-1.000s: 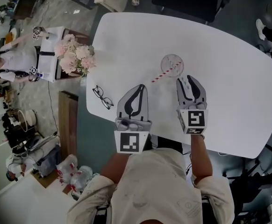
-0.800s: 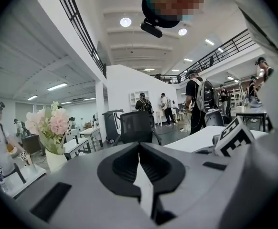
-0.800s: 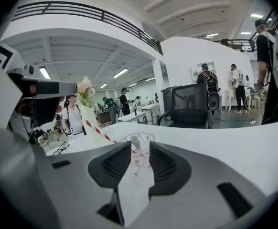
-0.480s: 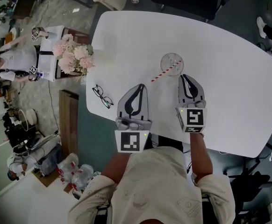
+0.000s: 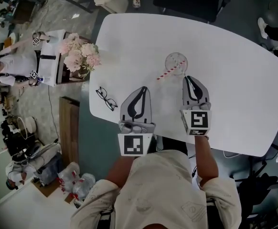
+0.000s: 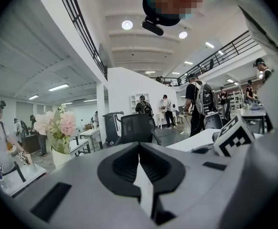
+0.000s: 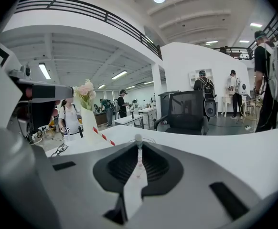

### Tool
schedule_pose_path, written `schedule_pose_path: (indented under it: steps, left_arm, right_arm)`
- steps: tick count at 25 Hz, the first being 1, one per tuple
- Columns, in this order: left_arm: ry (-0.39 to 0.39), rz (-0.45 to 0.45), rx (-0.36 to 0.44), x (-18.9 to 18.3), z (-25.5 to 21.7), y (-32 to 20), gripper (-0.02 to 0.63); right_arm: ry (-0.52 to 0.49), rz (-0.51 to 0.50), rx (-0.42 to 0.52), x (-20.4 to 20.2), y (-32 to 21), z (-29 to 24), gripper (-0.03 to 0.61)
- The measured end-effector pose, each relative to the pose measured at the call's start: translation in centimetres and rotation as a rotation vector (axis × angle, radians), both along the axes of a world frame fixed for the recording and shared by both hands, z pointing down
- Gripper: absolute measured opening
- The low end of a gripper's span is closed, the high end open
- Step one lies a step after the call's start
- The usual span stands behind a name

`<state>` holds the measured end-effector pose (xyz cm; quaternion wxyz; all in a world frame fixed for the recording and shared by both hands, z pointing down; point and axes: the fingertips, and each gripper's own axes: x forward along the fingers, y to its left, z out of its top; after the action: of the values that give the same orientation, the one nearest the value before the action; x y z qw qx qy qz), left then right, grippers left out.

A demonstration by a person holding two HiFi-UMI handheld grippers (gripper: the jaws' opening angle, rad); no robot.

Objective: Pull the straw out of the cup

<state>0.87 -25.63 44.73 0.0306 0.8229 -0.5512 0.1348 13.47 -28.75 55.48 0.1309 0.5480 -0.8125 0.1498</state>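
Observation:
A clear glass cup stands on the white table. A red-and-white striped straw leans out of it toward the near left. My right gripper is shut, with its tips just on the near right of the cup. In the right gripper view the shut tips point at the cup's thin rim, and the straw slants off to the left. Whether the tips touch the glass I cannot tell. My left gripper is shut and empty, a hand's width short of the straw's outer end.
A pair of glasses lies near the table's left edge, left of my left gripper. Pink flowers stand beyond that edge on a side table. A black chair stands at the far side, and people are in the room behind.
My right gripper's jaws have gone from wide open to shut. Both hands have stayed where they were.

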Motion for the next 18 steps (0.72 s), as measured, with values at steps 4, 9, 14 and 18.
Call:
schedule_pose_path:
  steps: [4,9,14,18]
  left_arm:
    - [0.013,0.025,0.042,-0.7,-1.2,1.3,0.006]
    - [0.059,0.030,0.068,-2.8,-3.1,4.0,0.006]
    - [0.079,0.037,0.094,-6.0,-4.1,6.8,0.006]
    - [0.104,0.053,0.132,-7.8,-5.2,9.1,0.006]
  right_arm:
    - [0.018,0.025,0.031,-0.3,1.2,-1.7,0.023]
    - [0.048,0.058,0.063,-1.2,3.6,-4.7,0.023]
    - [0.085,0.095,0.118,-2.7,6.3,-7.5,0.023]
    - [0.118,0.136,0.172,-3.3,9.0,-10.0,0.023]
